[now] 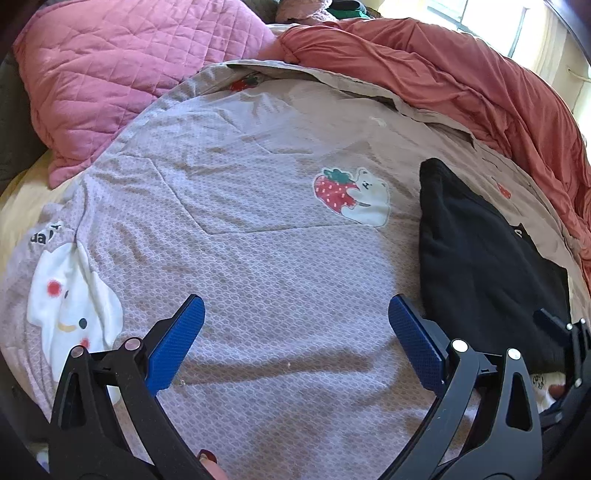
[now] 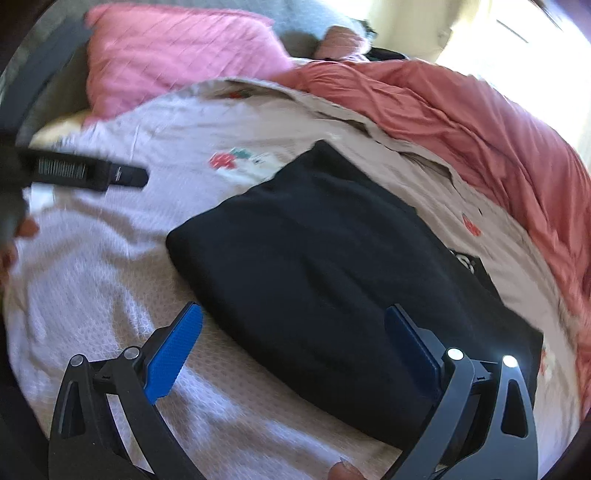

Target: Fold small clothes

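At the far left of the bed, a pink quilted pillow (image 1: 110, 74) lies against the head end, its near edge resting over a grey patterned bedspread (image 1: 258, 295) that covers most of the bed. On the near left of that bedspread is a white cartoon animal print (image 1: 70, 306) with red cheeks. The left gripper (image 1: 295, 336) hangs over the bare middle of the bedspread with its blue-padded fingers (image 1: 173, 347) spread wide and released, nothing between them. Farther back, right of centre, a print of a strawberry and a white bear (image 1: 351, 195) shows on the cloth.

To the right lies the folded black garment (image 2: 332, 273), flat on the bedspread, its long side running from near left to far right. The right gripper (image 2: 293, 354) is over its near edge, fingers (image 2: 173, 362) likewise parted and released, gripping nothing; the left finger is over the bedspread just beside the garment and the right finger is over the black cloth. Whether they touch the fabric cannot be told. In the right wrist view the left gripper shows as a dark blurred shape at the far left edge.

At the far right a crumpled coral-red blanket (image 1: 480, 85) is heaped along the bed's edge, with a bright window (image 1: 480, 18) beyond it.
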{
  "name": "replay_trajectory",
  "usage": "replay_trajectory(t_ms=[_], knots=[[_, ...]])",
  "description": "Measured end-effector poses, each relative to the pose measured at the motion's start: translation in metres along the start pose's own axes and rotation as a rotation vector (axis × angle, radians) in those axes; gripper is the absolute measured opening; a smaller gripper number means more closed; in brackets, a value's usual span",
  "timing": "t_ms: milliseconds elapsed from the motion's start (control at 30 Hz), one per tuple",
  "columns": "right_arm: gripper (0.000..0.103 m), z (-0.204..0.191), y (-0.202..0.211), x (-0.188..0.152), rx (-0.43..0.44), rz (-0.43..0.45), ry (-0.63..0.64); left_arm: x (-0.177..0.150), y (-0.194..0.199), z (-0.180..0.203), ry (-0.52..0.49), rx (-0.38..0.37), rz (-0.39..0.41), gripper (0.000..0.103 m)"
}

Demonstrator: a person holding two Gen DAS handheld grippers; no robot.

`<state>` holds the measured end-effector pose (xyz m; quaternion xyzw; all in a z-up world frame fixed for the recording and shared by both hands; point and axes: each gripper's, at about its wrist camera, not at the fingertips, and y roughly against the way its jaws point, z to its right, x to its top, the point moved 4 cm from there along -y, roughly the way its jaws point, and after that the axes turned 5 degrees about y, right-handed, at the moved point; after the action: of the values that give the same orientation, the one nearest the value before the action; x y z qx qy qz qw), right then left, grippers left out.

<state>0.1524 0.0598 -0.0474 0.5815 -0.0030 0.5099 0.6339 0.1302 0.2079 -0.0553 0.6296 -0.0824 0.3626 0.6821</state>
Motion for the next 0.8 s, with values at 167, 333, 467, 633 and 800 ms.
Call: replay_trajectory(t_ms=[167,333,467,633,800], knots=[[0.097,-0.019,-0.015,0.0,-0.084,0.001,0.092,0.0,-0.002,-0.003,0.014,-0.001,-0.003,0.093],[0.089,-0.019,-0.021,0.003,-0.114,0.005,0.102,-0.001,-0.008,-0.004,0.04,-0.03,-0.025,0.093],[0.059,-0.017,-0.023,0.006,-0.099,0.006,0.096,0.007,-0.011,0.003,0.066,-0.081,-0.036,0.093],[0.017,-0.006,-0.013,0.009,-0.059,0.05,0.024,0.029,-0.021,0.028,0.107,-0.214,-0.086,0.093],[0.01,0.021,0.005,0.008,0.056,0.107,-0.131,0.051,-0.045,0.07,0.137,-0.438,-0.215,0.093]])
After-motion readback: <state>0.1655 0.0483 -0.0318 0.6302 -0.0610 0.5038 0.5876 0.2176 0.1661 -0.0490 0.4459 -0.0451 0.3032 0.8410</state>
